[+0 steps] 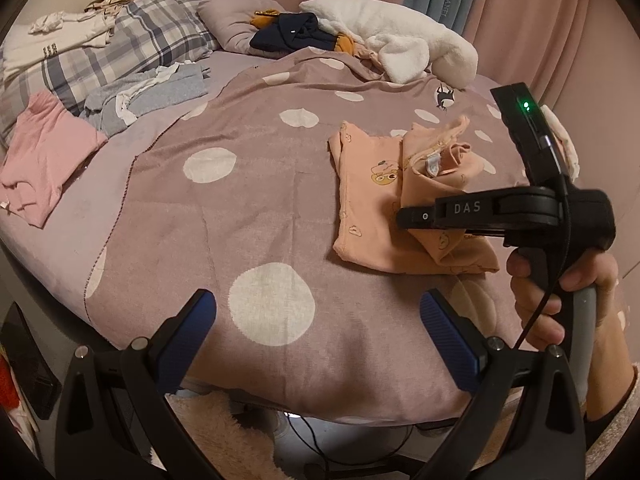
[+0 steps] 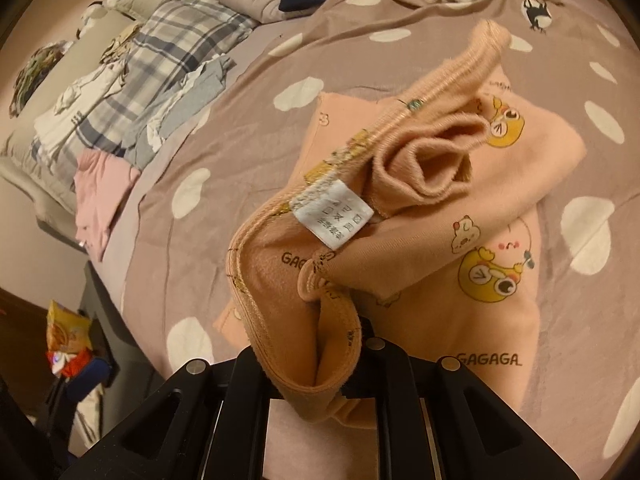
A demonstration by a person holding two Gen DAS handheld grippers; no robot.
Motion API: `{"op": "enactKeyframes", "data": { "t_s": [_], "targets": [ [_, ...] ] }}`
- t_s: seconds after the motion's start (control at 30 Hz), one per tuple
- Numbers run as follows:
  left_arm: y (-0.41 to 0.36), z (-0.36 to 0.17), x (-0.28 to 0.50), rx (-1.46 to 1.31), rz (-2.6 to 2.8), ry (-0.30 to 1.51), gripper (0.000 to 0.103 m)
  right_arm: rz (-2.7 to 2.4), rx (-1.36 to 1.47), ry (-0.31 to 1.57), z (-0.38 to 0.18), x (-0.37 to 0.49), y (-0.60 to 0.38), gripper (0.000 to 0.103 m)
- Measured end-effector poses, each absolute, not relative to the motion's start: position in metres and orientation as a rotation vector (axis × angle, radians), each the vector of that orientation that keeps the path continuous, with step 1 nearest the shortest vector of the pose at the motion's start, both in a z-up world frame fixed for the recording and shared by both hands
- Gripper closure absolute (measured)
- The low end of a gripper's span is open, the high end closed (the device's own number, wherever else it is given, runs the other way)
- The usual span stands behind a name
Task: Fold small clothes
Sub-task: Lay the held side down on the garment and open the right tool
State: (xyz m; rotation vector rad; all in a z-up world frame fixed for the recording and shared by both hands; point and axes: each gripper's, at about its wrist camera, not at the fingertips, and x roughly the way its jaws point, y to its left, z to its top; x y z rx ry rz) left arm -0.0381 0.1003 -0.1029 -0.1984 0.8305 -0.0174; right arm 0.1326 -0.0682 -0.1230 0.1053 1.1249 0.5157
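Note:
A small peach garment (image 1: 368, 208) printed with cartoon chicks lies partly folded on the dotted mauve blanket (image 1: 240, 220), right of centre. My right gripper (image 1: 404, 216) reaches over it from the right, held by a hand (image 1: 560, 292). In the right wrist view the garment's (image 2: 460, 208) ribbed edge, with a white care label (image 2: 334, 216), is bunched and raised between the jaws of my right gripper (image 2: 320, 364), which are close together on it; the cloth hides the pads. My left gripper (image 1: 316, 300) hovers near the bed's front edge, wide open and holding nothing.
A pink garment (image 1: 44, 152) and a grey one (image 1: 148, 96) lie at the left by a plaid pillow (image 1: 132, 40). Navy clothes (image 1: 292, 32) and a white plush (image 1: 400, 40) sit at the back. The bed's front edge drops to a floor with cables.

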Motion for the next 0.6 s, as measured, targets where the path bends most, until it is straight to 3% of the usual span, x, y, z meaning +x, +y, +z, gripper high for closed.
{"op": "enactKeyframes", "data": {
  "t_s": [0.3, 0.6],
  "targets": [
    [0.103, -0.105, -0.036, -0.221, -0.021, 0.839, 0.001, 0.544, 0.086, 1.119, -0.118, 0.128, -0.066, 0.088],
    [0.103, -0.107, -0.038, -0.219, -0.009, 0.848, 0.001, 0.610, 0.184, 1.132, -0.111, 0.132, -0.062, 0.077]
  ]
}}
